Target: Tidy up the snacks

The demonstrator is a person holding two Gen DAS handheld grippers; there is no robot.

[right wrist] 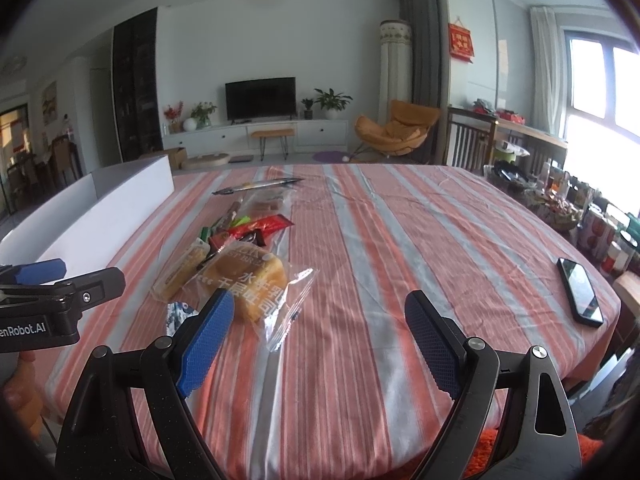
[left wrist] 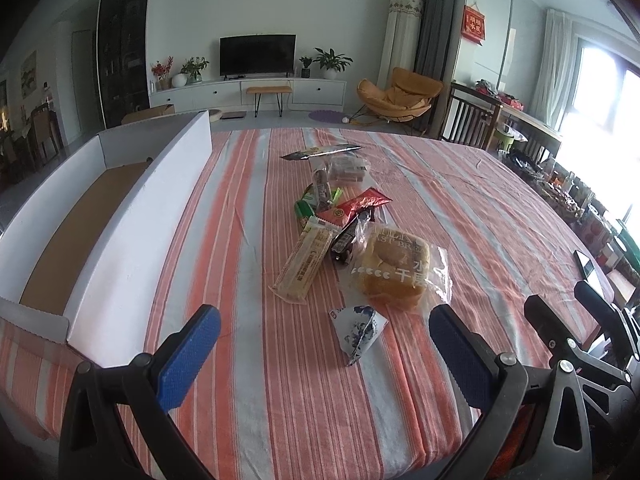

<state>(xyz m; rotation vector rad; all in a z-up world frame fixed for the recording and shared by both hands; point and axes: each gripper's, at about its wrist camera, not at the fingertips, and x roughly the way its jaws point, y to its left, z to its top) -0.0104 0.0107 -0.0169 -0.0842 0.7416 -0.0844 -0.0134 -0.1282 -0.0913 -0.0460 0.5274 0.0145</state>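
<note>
Sorting not begun: both claws gape empty.
Left claw [left wrist: 324, 344] nearest the blue-white packet [left wrist: 359, 331]; white box [left wrist: 120, 216] mid-left; right claw [right wrist: 320, 336].

Tablecloth [left wrist: 248, 184]: striped woven cloth, matt. Bread bag [left wrist: 400, 268]: clear glossy plastic. Box [left wrist: 132, 216]: white matt cardboard

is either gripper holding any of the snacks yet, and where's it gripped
Nothing is held. The left gripper and the right gripper are both open with nothing between their fingers, and the snacks, including the bread packet, lie on the striped cloth.
</note>
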